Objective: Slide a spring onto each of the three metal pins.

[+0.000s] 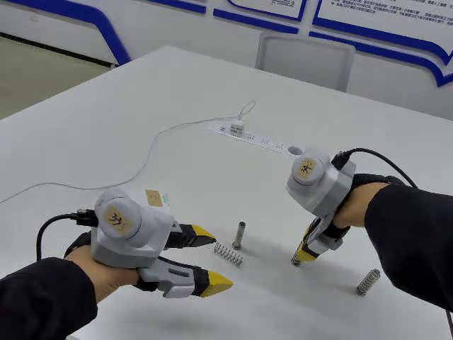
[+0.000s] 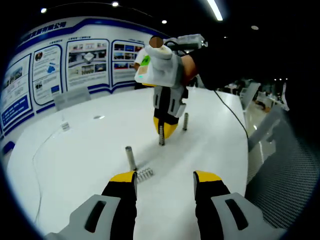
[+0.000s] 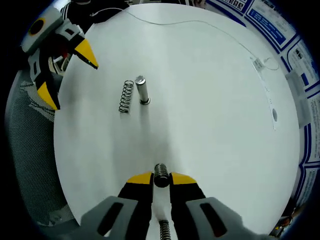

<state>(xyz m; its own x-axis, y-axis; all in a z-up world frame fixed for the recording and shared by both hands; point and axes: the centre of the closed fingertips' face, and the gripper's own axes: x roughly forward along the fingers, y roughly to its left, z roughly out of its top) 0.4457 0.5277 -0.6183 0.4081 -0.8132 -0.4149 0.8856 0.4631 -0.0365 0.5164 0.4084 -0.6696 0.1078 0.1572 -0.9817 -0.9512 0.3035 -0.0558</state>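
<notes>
A bare metal pin (image 1: pixel 239 235) (image 2: pixel 131 157) (image 3: pixel 142 90) stands upright on the white table (image 1: pixel 177 127). A loose spring (image 1: pixel 228 254) (image 2: pixel 145 174) (image 3: pixel 126 96) lies flat just beside it. My left gripper (image 1: pixel 209 258) (image 2: pixel 165 177) (image 3: pixel 67 75) is open, low over the table, its tips a little short of that spring. My right gripper (image 1: pixel 304 255) (image 2: pixel 167 125) (image 3: pixel 161 179) points down, shut on an upright spring (image 2: pixel 161 135) (image 3: pixel 160 175) whose lower end rests on the table. Another upright spring (image 1: pixel 367 281) (image 2: pixel 185 121) stands to its right; whether a pin is inside is hidden.
A white power strip (image 1: pixel 255 138) with a plugged adapter and a long thin cable (image 1: pixel 141 166) lies across the far half of the table. A small label card (image 1: pixel 154 198) sits behind my left gripper. A grey chair (image 1: pixel 304 60) stands at the far edge.
</notes>
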